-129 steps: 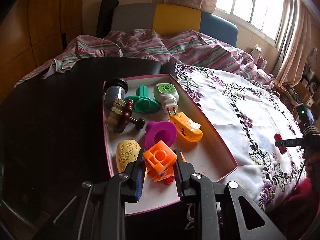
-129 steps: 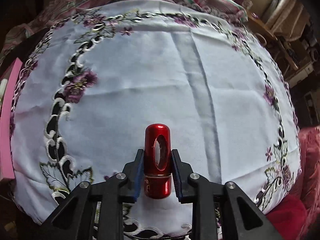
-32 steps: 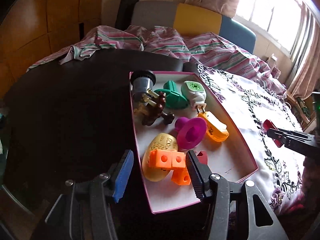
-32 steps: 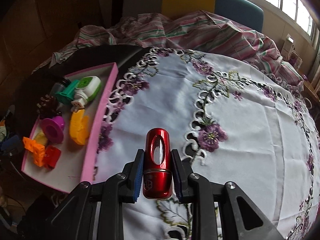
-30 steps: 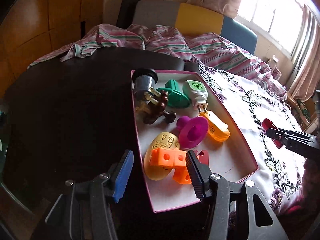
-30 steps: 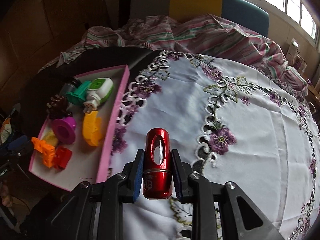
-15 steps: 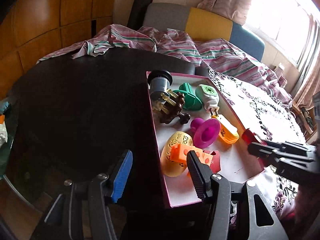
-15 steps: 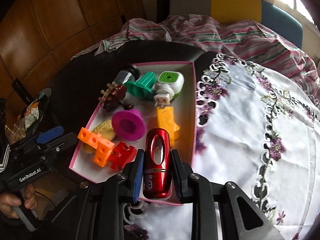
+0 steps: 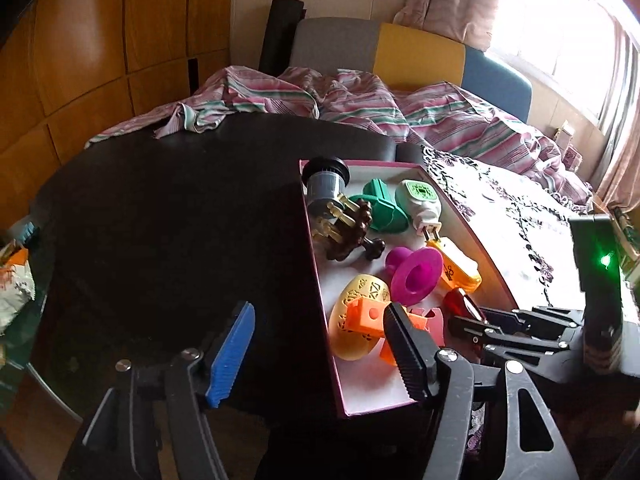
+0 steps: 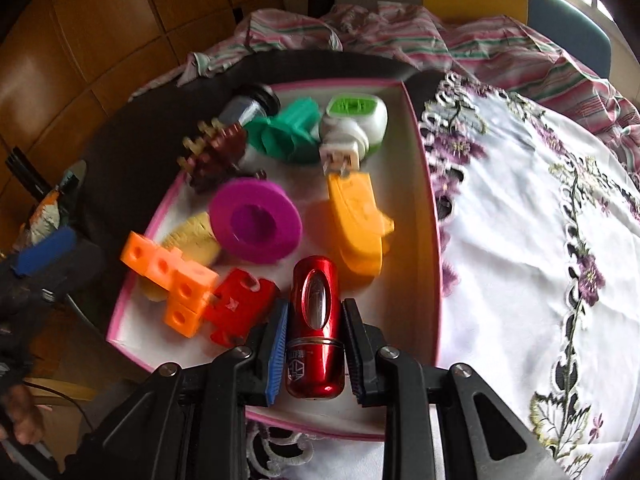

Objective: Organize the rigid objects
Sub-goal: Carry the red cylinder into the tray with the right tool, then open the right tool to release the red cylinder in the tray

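1. A round dark table [image 9: 168, 216] carries everything.
2. A white cloth [image 10: 520, 240] with purple embroidered flowers covers the table's right part; the left part is bare.
3. A pink-rimmed tray [image 10: 434, 216] lies on the table at the cloth's left edge, its near right corner over the embroidered border.
4. Striped bedding [image 9: 360, 96] drapes over the table's far edge.
5. At the far left edge lies a crumpled wrapper [image 9: 14, 280], blurred.
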The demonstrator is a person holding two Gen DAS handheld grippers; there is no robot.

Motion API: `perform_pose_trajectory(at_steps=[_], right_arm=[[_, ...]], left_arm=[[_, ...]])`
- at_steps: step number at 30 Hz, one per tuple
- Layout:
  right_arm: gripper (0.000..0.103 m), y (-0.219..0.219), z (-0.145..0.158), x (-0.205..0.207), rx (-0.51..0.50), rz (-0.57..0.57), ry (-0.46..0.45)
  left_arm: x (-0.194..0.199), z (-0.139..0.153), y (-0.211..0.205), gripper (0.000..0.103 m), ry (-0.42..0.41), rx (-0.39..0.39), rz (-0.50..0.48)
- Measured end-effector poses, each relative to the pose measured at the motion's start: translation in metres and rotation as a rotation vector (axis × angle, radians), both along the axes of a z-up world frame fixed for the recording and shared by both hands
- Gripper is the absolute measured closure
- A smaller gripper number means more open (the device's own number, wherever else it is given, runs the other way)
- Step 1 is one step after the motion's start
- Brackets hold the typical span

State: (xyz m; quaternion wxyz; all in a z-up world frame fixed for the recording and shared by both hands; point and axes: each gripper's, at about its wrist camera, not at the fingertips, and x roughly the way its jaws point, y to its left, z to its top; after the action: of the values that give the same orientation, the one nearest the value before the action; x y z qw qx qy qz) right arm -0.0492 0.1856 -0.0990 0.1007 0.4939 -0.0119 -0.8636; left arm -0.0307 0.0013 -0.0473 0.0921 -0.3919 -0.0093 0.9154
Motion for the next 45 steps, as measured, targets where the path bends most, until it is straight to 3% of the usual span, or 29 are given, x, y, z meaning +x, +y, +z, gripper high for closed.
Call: perform_pose_trajectory(at_steps=[6, 13, 18, 24, 32, 45], right_arm=[[0.077, 0.0, 0.004, 0.003, -0.006, 0.002, 0.003], [0.069, 0.001, 0.024, 0.013, -0.011, -0.032, 0.081], [0.064, -0.002, 0.039, 0.02, 0.029, -0.11, 0.148], [0.064, 0.0, 0.042, 0.025, 0.054, -0.205, 0.151], [0.064, -0.005, 0.046, 0.039, 0.06, -0.185, 0.17], [0.064, -0.011, 0.054, 0.044, 0.066, -0.176, 0.197]], left_arm=[[0.002, 0.005, 0.001, 0.027, 0.018, -0.018, 0.011], [0.004, 0.01, -0.001, 0.018, 0.029, -0.026, 0.034], [0.009, 0.016, -0.001, 0.0, 0.047, -0.025, 0.056], [0.018, 0.023, -0.001, 0.0, 0.056, -0.008, 0.078], [0.029, 0.032, 0.003, 0.0, 0.089, -0.057, 0.125], [0.035, 0.037, -0.004, 0.0, 0.094, -0.031, 0.153]])
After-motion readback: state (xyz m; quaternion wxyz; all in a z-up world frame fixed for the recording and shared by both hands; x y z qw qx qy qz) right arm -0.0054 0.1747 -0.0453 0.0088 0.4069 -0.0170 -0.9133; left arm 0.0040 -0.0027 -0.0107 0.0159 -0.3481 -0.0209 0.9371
